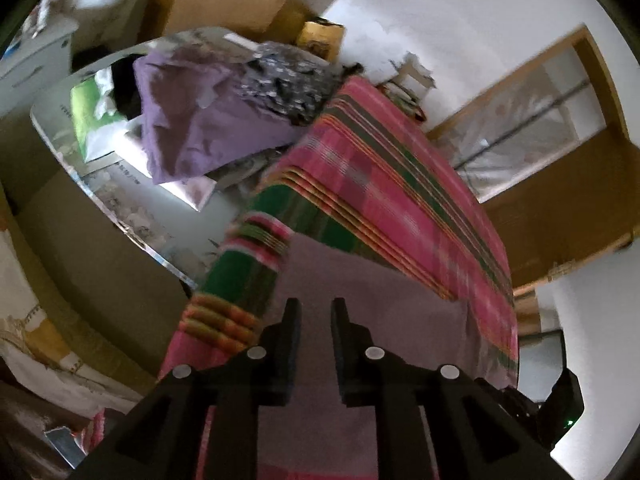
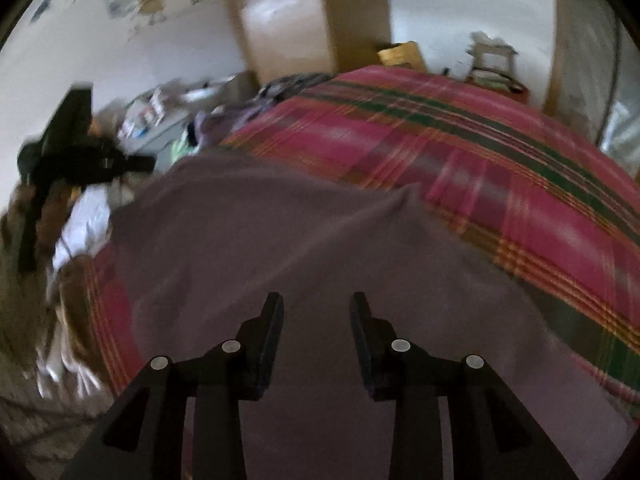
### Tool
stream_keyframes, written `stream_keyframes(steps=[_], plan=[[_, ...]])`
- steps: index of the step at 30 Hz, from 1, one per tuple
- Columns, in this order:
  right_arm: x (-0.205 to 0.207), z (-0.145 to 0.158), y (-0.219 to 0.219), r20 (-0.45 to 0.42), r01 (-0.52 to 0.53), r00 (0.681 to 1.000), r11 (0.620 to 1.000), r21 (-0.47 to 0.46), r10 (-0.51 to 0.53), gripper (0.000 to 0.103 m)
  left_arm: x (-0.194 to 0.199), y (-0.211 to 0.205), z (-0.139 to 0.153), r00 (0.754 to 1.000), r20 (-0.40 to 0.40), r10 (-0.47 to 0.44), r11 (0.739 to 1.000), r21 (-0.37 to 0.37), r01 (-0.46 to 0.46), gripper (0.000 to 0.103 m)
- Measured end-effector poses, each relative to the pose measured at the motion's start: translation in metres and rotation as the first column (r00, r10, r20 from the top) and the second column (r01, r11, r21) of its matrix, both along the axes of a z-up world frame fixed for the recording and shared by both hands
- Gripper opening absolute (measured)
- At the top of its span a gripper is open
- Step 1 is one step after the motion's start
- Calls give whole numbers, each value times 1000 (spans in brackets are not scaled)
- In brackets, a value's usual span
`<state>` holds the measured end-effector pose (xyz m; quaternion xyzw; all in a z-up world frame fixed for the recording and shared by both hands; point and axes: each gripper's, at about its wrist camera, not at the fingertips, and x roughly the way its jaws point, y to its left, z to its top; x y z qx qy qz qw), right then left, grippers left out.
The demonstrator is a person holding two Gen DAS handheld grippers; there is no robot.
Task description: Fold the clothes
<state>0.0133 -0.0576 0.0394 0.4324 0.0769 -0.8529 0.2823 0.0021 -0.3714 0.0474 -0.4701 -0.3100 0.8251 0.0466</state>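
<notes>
A mauve-purple garment lies spread flat on a bed covered with a pink and green plaid bedspread. My right gripper is open and empty, just above the garment's near part. In the left wrist view the same garment lies at the bed's edge. My left gripper is open and empty above it, with a narrower gap between the fingers. The left gripper also shows in the right wrist view as a dark blurred shape at the left, off the bed's side.
A pile of clothes lies at the bed's far end: a lilac garment and a black-and-white patterned one. The bedspread hangs over the bed's side. A wooden wardrobe stands behind, a window to the right.
</notes>
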Motion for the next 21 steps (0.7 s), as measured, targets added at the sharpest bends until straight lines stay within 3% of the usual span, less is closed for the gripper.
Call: stream_keyframes(steps=[8, 11, 17, 21], plan=[[52, -20, -13, -13, -73, 997, 993, 96, 75, 40, 12, 25, -12, 998, 30, -56, 998, -29, 57, 16], [74, -23, -11, -66, -64, 995, 990, 127, 73, 41, 16, 33, -17, 996, 44, -72, 997, -38, 74, 16], [97, -26, -6, -99, -61, 992, 988, 140, 75, 46, 24, 54, -14, 993, 30, -116, 992, -53, 118, 16], [105, -14, 8, -145, -5, 989, 994, 113, 22, 46, 32, 71, -5, 990, 0, -143, 987, -75, 143, 16]])
